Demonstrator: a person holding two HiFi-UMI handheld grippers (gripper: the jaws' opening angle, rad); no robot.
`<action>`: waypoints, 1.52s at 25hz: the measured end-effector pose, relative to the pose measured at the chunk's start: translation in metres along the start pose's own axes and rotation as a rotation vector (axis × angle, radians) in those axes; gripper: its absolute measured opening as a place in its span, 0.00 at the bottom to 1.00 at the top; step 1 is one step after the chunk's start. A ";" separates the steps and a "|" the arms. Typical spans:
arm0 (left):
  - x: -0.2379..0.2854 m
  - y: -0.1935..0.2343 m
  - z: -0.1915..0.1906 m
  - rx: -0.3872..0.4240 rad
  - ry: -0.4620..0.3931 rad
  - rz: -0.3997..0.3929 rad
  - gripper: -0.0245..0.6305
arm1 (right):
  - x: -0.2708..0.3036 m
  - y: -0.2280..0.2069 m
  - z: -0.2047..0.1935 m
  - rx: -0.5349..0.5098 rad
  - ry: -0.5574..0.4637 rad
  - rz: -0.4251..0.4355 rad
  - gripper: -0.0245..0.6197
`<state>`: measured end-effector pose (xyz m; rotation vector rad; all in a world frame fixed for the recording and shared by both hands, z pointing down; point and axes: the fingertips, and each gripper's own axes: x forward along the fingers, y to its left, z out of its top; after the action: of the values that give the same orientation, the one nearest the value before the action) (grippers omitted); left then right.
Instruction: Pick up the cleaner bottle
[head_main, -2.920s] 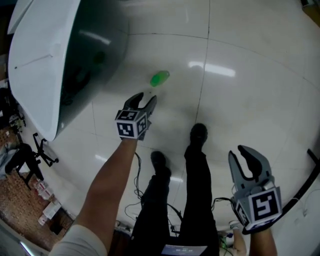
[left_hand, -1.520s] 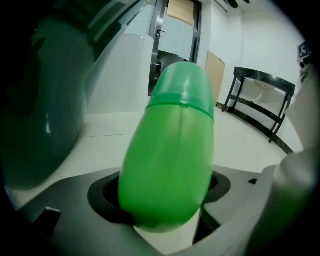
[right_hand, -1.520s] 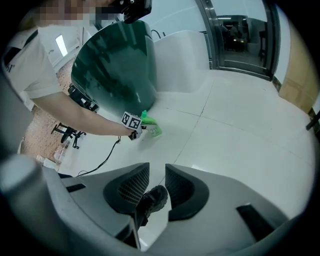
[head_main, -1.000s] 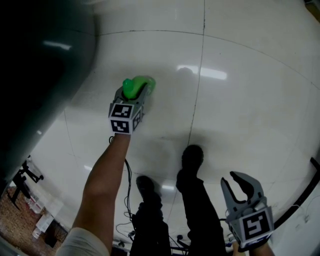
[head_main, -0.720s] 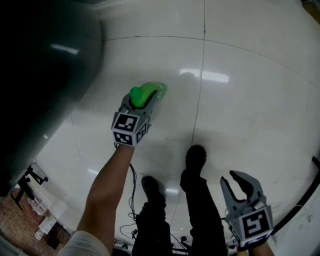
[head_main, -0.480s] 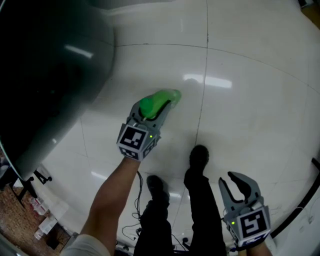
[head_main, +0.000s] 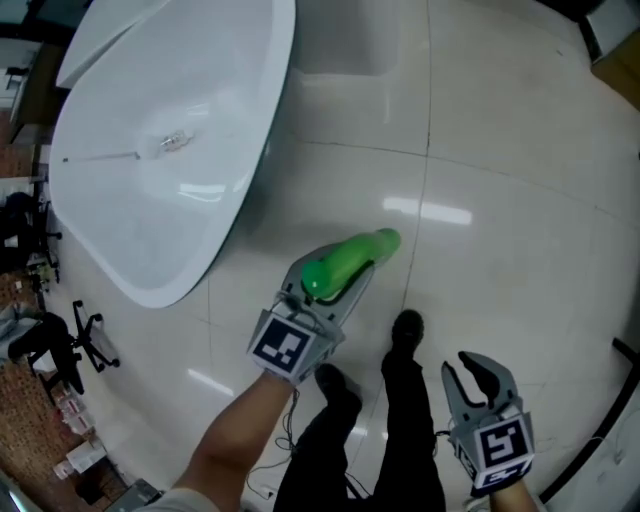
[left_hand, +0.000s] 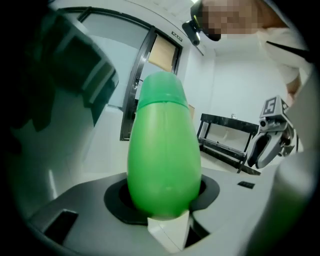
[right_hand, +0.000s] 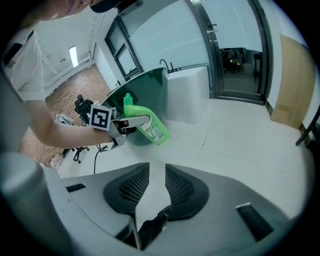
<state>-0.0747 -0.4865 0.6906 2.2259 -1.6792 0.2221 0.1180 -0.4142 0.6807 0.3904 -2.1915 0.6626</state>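
The cleaner bottle (head_main: 345, 262) is bright green and rounded, and it hangs well above the tiled floor. My left gripper (head_main: 338, 282) is shut on it, a finger along each side. In the left gripper view the bottle (left_hand: 164, 150) fills the middle and stands up out of the jaws of the left gripper (left_hand: 162, 202). The right gripper view shows the bottle (right_hand: 150, 126) tilted, label outward, in the left gripper (right_hand: 142, 120). My right gripper (head_main: 480, 378) hangs low at the right, open, with a narrow gap and nothing between the pads of the right gripper (right_hand: 157, 177).
A large white oval tub (head_main: 170, 150) with a dark green outside (right_hand: 147, 92) stands at the left. The person's legs and black shoes (head_main: 405, 328) are below the bottle. Stools (head_main: 45, 345) and clutter line the left edge. A black rack (left_hand: 225, 135) stands by the wall.
The left gripper has lifted the green bottle off the floor and up toward the head camera. The right gripper has risen a little. The view has swung onto the tub's white inside.
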 end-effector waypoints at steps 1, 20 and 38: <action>-0.011 -0.005 0.018 0.004 -0.015 0.001 0.29 | -0.009 0.005 0.006 -0.007 -0.009 -0.006 0.20; -0.228 -0.050 0.192 -0.026 -0.100 0.115 0.29 | -0.145 0.129 0.097 -0.123 -0.214 -0.118 0.20; -0.451 -0.029 0.287 -0.080 -0.172 0.336 0.29 | -0.228 0.269 0.197 -0.291 -0.346 -0.134 0.20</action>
<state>-0.2001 -0.1764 0.2723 1.9414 -2.1117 0.0428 0.0153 -0.2947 0.3084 0.5226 -2.5157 0.2059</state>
